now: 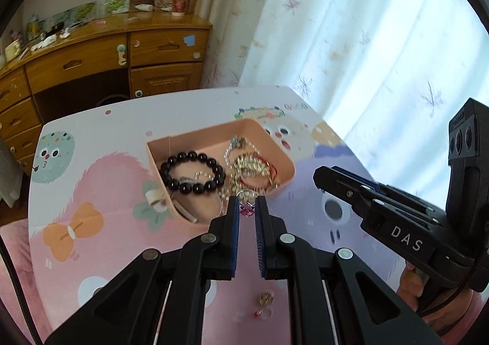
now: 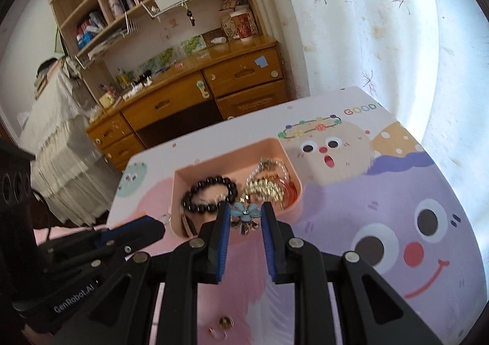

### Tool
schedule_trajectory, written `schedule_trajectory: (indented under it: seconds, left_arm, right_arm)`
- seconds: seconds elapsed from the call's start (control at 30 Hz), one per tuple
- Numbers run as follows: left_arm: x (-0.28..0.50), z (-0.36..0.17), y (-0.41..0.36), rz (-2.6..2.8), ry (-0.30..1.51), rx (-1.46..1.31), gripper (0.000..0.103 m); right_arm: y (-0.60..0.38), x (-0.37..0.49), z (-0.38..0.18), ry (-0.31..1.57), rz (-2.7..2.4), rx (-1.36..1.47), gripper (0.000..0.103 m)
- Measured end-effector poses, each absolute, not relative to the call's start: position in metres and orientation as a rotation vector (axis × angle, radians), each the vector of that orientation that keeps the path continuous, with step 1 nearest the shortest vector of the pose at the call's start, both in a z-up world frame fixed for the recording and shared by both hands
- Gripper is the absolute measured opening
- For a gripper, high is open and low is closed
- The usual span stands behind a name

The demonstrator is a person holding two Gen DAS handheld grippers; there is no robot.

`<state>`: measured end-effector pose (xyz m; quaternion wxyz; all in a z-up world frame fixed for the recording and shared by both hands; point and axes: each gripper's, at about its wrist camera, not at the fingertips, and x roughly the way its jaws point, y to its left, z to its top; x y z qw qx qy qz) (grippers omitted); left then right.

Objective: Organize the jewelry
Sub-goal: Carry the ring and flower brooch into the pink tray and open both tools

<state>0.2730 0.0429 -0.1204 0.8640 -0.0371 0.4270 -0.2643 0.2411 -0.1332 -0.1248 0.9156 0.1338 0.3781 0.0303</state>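
Pink-stoned ring (image 1: 247,206) pinched between left gripper (image 1: 248,203) tips.

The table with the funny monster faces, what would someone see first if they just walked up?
Probably the peach tray in the middle of the cartoon table, holding a black bead bracelet and a tangle of gold chains. Just in front of it, the left gripper pinches a ring with a pink stone, and the right gripper pinches a blue flower piece.
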Motion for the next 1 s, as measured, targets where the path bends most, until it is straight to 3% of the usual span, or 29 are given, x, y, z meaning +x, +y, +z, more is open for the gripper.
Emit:
schedule_trajectory:
  seconds: [0.5, 0.53, 0.57, 0.6, 0.63, 0.67, 0.77, 0.87, 1.0]
  left_arm:
    - [0.315, -0.120, 0.021, -0.375, 0.913, -0.130, 0.009]
    - [0.317, -0.122, 0.020, -0.347, 0.916, -0.127, 0.013]
    - [0.319, -0.124, 0.018, -0.302, 0.924, -0.116, 0.025]
    - [0.320, -0.126, 0.018, -0.274, 0.931, -0.109, 0.037]
    - [0.320, -0.127, 0.018, -0.259, 0.937, -0.110, 0.042]
    - [0.321, -0.128, 0.019, -0.248, 0.939, -0.115, 0.051]
    - [0.318, -0.128, 0.026, -0.224, 0.930, -0.160, 0.055]
    - [0.311, -0.130, 0.033, -0.188, 0.931, -0.163, 0.065]
    - [0.298, -0.140, 0.043, -0.133, 0.971, -0.148, 0.068]
  right_arm:
    - [-0.179, 0.301, -0.130, 0.830, 0.196, 0.414, 0.021]
    - [-0.182, 0.304, -0.132, 0.838, 0.207, 0.425, 0.021]
    - [-0.183, 0.309, -0.134, 0.857, 0.221, 0.431, 0.023]
    - [-0.185, 0.314, -0.137, 0.887, 0.229, 0.429, 0.032]
    - [-0.186, 0.316, -0.140, 0.903, 0.228, 0.422, 0.043]
    - [-0.188, 0.318, -0.142, 0.909, 0.222, 0.409, 0.046]
    - [-0.191, 0.320, -0.144, 0.913, 0.232, 0.392, 0.048]
    - [-0.194, 0.319, -0.149, 0.937, 0.245, 0.410, 0.048]
    - [-0.198, 0.313, -0.159, 0.999, 0.263, 0.467, 0.052]
